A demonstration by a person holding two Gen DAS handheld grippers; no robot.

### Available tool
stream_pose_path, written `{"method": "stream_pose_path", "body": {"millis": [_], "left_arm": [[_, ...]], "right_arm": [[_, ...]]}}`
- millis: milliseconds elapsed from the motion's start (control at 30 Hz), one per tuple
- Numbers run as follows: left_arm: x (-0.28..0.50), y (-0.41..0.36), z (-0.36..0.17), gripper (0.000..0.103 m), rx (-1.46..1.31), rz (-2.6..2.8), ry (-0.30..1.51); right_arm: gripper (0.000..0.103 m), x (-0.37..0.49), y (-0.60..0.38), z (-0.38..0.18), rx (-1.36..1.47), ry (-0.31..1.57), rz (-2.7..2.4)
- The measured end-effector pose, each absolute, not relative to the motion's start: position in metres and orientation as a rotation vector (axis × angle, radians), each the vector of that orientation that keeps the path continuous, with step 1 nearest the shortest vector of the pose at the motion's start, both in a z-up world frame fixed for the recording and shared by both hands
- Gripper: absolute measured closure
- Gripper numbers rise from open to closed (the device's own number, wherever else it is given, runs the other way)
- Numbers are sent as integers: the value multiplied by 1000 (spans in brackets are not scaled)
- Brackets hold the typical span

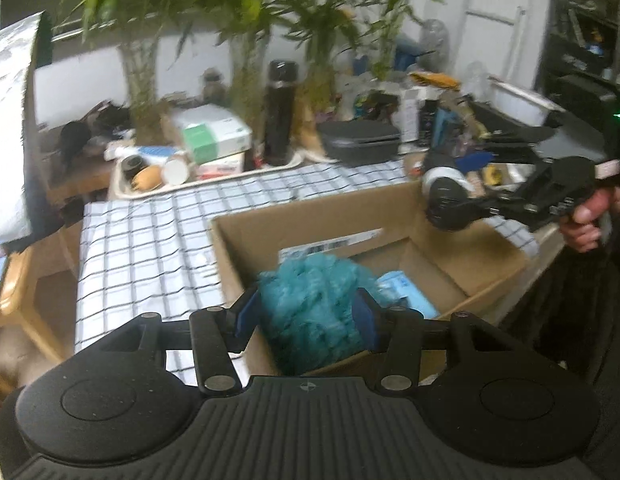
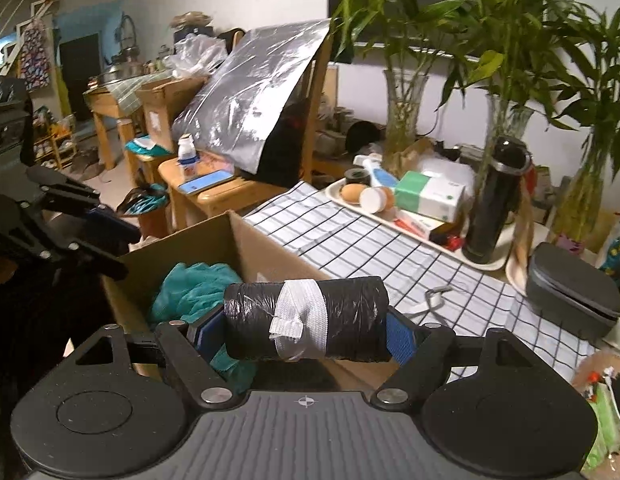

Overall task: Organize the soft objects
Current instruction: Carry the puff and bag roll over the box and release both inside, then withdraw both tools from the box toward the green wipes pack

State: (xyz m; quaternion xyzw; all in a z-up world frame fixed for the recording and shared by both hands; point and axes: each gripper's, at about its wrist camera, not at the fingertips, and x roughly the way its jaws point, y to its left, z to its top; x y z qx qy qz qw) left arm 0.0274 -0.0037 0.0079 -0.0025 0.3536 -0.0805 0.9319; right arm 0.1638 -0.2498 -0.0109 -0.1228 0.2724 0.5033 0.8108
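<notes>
1. Left gripper [image 1: 305, 316] jaws part-open, teal mesh sponge [image 1: 314, 304] between them, over cardboard box [image 1: 390, 216].
2. Right gripper [image 2: 305, 330] clamps black bag roll [image 2: 305, 318] endwise, above box edge.

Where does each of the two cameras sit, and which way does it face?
Left wrist: on the left gripper, looking down into the cardboard box; its blue pads flank a teal mesh puff; a hand shows at right.
Right wrist: on the right gripper, facing the checked tablecloth, clamped on a black roll.
Shared: box, puff, roll, black flask.
</notes>
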Motion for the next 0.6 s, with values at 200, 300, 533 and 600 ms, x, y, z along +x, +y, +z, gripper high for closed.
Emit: {"method": "stream_pose_path", "body": {"millis": [200, 300, 533, 600], "left_arm": [[32, 7, 8, 54, -48, -105, 770], [32, 10, 7, 54, -60, -92, 779], [35, 12, 8, 31, -59, -50, 773], [35, 12, 8, 31, -61, -52, 772]], "right_arm": [[17, 163, -244, -21, -308, 686, 1144], [7, 156, -237, -26, -378, 692, 1136], [0, 156, -237, -24, -372, 672, 1130], [0, 156, -235, -25, -385, 673, 1124]]}}
